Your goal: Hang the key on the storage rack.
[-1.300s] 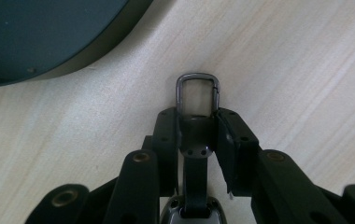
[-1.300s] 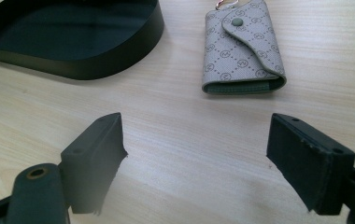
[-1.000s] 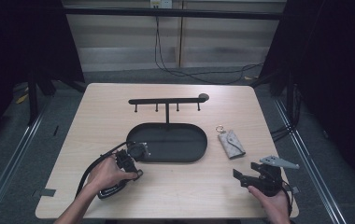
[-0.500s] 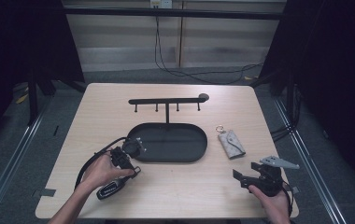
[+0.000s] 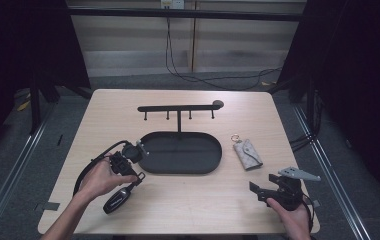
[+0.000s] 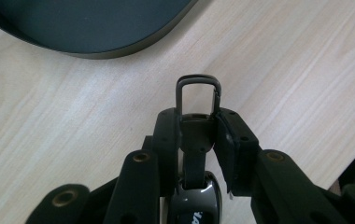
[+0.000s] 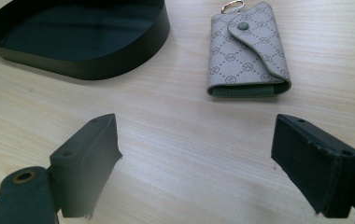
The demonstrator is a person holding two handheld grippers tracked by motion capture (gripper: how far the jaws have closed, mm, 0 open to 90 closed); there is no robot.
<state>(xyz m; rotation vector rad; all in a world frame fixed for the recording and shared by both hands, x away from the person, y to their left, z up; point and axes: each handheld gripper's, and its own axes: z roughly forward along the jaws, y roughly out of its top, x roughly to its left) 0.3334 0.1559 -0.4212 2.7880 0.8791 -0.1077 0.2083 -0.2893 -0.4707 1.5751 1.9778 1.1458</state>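
You have the car key fob [image 6: 195, 193] pinched in your left gripper [image 5: 123, 165], low and left of centre in the high view. The jaws are clamped tight on the neck just under its metal loop [image 6: 198, 95], which sticks out clear beyond the fingertips in the left gripper view. The glossy black body hangs back toward your hand, and in the high view it looks to sit just off the table [image 5: 188, 205] or barely on it; I cannot tell which.

By my reading you are in the lift-and-carry step, with the hook rack [image 5: 179, 108] at upper centre of the high view as the likely goal. The next move calls for turning the loop so its opening faces one of the small pegs under the bar, then threading it on. The loop is thin, rigid wire, so the aim must be fine.

Your right gripper [image 7: 194, 158] rests at the lower right of the high view, jaws spread wide with nothing between them and having just been opening. Ahead of it in the right gripper view lies the key pouch [image 7: 246, 51], soft grey patterned fabric with a snap flap and a small ring at its top. The oval tray [image 7: 96, 65] is matte black metal with a low upright wall, on pale wood-grain.
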